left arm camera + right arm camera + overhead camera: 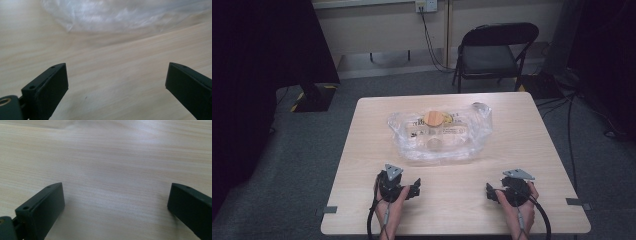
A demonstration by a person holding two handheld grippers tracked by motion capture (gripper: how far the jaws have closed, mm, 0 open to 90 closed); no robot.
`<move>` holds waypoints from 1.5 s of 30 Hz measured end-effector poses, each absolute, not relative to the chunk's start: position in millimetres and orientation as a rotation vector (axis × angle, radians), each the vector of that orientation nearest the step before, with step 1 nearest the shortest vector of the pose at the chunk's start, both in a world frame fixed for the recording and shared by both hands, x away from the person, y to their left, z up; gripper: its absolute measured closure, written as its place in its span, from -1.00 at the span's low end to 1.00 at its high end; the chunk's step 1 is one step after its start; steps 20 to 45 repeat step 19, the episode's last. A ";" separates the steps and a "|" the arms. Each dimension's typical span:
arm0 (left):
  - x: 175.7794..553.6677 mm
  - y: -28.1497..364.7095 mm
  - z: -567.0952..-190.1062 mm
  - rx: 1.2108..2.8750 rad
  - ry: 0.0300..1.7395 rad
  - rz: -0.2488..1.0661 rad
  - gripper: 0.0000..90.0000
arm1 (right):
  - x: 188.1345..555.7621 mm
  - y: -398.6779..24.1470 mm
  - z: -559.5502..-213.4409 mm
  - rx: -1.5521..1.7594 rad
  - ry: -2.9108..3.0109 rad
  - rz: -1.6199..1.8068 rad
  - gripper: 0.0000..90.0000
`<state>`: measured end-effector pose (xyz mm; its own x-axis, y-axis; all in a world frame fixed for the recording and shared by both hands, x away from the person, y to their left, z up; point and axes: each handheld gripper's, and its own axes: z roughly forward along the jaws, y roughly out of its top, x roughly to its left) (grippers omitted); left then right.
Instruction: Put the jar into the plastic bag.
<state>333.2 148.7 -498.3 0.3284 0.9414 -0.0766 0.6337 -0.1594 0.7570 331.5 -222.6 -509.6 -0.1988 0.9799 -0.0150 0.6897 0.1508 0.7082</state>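
Note:
A clear plastic bag (439,136) lies in the middle of the light wooden table (362,165), with a round tan piece (434,119) and printed packaging inside it. My left gripper (414,189) rests low at the front left of the table, held by a hand; its jaws stand wide apart over bare wood, with the bag's edge (120,17) ahead. My right gripper (490,190) sits at the front right in the other hand, jaws wide apart too, with nothing between them (115,202).
A black folding chair (494,52) stands behind the table. Cables (429,40) run down from a wall socket, and dark equipment stands on the floor at the left. Tape tabs (330,209) mark the table's front corners.

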 end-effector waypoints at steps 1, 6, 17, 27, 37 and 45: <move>333.2 148.7 -498.3 1.884 1.389 0.550 -0.91 | 331.5 -222.6 -509.6 1.587 1.954 0.797 -1.00; 334.4 146.4 -507.3 1.934 1.441 0.560 -0.90 | 331.5 -222.6 -509.6 1.587 1.954 0.797 -1.00; 334.2 143.5 -513.1 1.943 1.461 0.593 -0.95 | 331.4 -222.6 -509.7 1.587 1.954 0.797 -1.00; 334.4 143.7 -513.0 1.949 1.458 0.588 -0.95 | 331.4 -222.6 -509.7 1.587 1.954 0.797 -1.00; 334.4 143.7 -513.0 1.949 1.458 0.588 -0.95 | 331.4 -222.6 -509.7 1.587 1.954 0.797 -1.00; 334.4 143.7 -513.0 1.949 1.458 0.588 -0.95 | 331.4 -222.6 -509.7 1.587 1.954 0.797 -1.00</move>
